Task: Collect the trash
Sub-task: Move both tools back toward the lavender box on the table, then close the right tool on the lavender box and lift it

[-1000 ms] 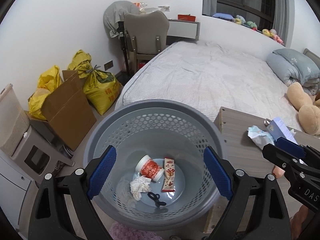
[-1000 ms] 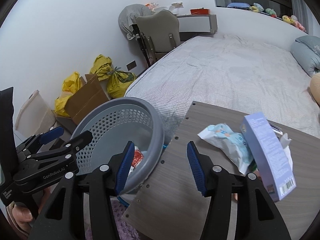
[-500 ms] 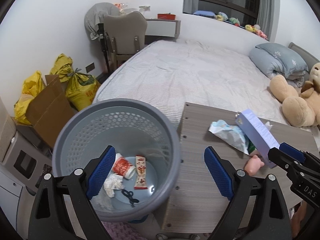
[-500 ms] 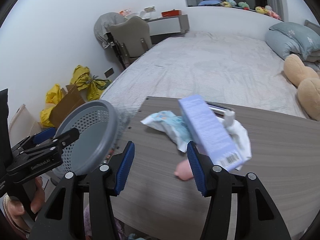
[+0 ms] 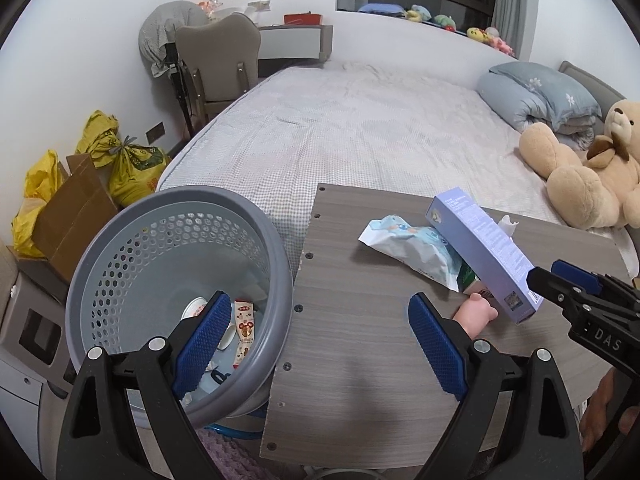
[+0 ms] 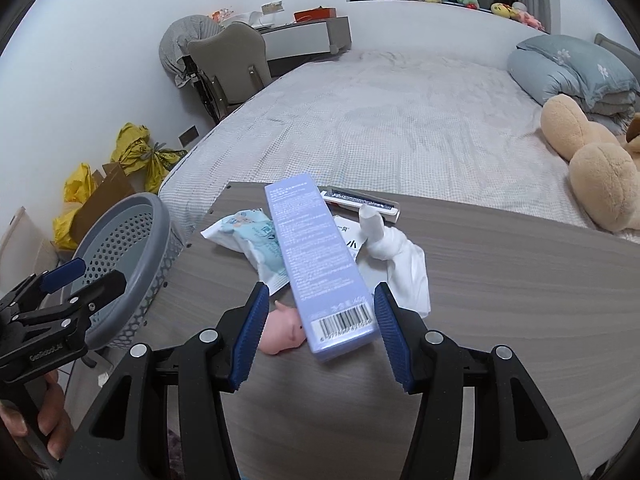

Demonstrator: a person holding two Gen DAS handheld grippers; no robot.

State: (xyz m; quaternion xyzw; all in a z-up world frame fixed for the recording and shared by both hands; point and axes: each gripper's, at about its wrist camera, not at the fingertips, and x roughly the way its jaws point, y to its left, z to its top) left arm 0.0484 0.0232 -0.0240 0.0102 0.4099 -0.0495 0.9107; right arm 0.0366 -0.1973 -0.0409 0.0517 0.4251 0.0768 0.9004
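A grey perforated basket stands left of the wooden table, with a snack wrapper and other scraps inside. On the table lie a purple box, a blue-white wipes pack, a crumpled white tissue and a pink toy figure. My right gripper is open, and the box's barcode end shows between its fingers without being pinched. My left gripper is open and holds nothing; it hangs over the table's left edge and the basket rim. The right gripper shows in the left wrist view.
The bed lies behind the table, with a teddy bear and a folded duvet on it. A chair, yellow bags and a cardboard box line the left wall. A flat white pack sits behind the purple box.
Both grippers have swung right, from over the basket to over the table. The purple box has come from the right to between the right fingers. Neither jaw width has changed.
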